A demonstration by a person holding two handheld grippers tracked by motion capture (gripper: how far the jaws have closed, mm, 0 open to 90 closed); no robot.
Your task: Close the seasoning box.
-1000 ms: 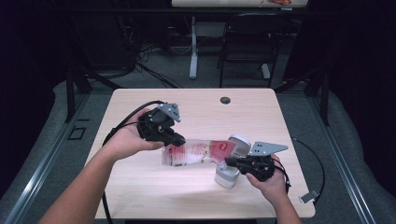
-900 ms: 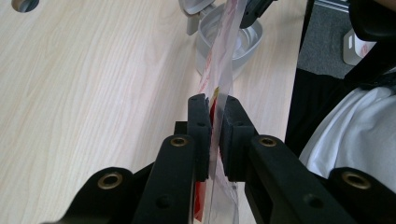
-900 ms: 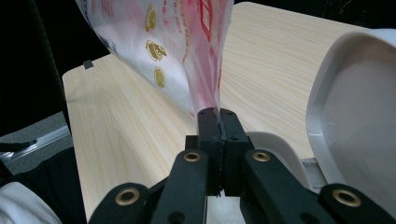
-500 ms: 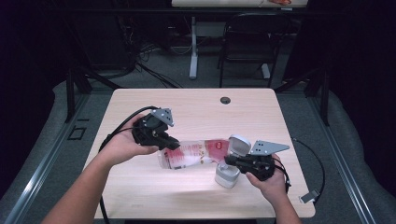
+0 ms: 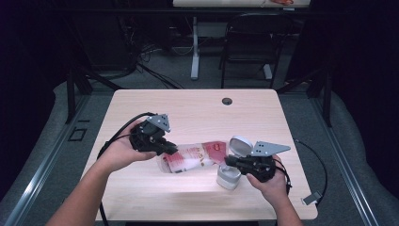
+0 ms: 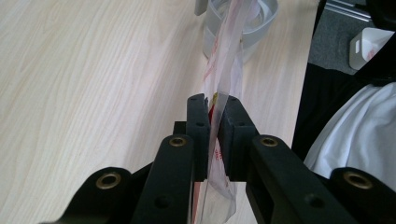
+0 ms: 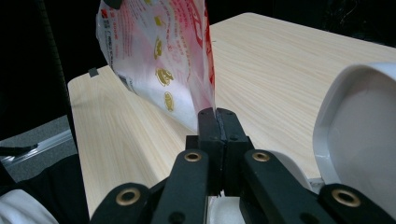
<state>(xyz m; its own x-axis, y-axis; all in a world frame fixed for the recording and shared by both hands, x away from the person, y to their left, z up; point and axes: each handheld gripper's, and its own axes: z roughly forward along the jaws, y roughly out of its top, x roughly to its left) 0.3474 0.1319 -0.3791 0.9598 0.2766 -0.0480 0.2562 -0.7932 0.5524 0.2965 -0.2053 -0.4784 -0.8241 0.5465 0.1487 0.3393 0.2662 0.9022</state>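
Observation:
A clear plastic bag (image 5: pixel 195 156) with red print is stretched between my two grippers, just above the table. My left gripper (image 5: pixel 171 149) is shut on the bag's left end; in the left gripper view its jaws (image 6: pixel 213 122) pinch the thin film of the bag (image 6: pixel 223 65) edge-on. My right gripper (image 5: pixel 227 161) is shut on the bag's right end; in the right gripper view its jaws (image 7: pixel 217 120) press together on a corner of the bag (image 7: pixel 156 42). A white container (image 5: pixel 228 177) with its hinged lid (image 5: pixel 240 145) open stands under the right gripper.
The light wooden table (image 5: pixel 188 106) has a round cable hole (image 5: pixel 227 101) at its far middle. A small white device (image 5: pixel 310 198) lies near the front right corner on a cable. A chair (image 5: pixel 249 42) stands beyond the table's far edge.
My left gripper has sunk and drawn left toward the person, taking the bag's left end lower with it. The right gripper and the white container have stayed put.

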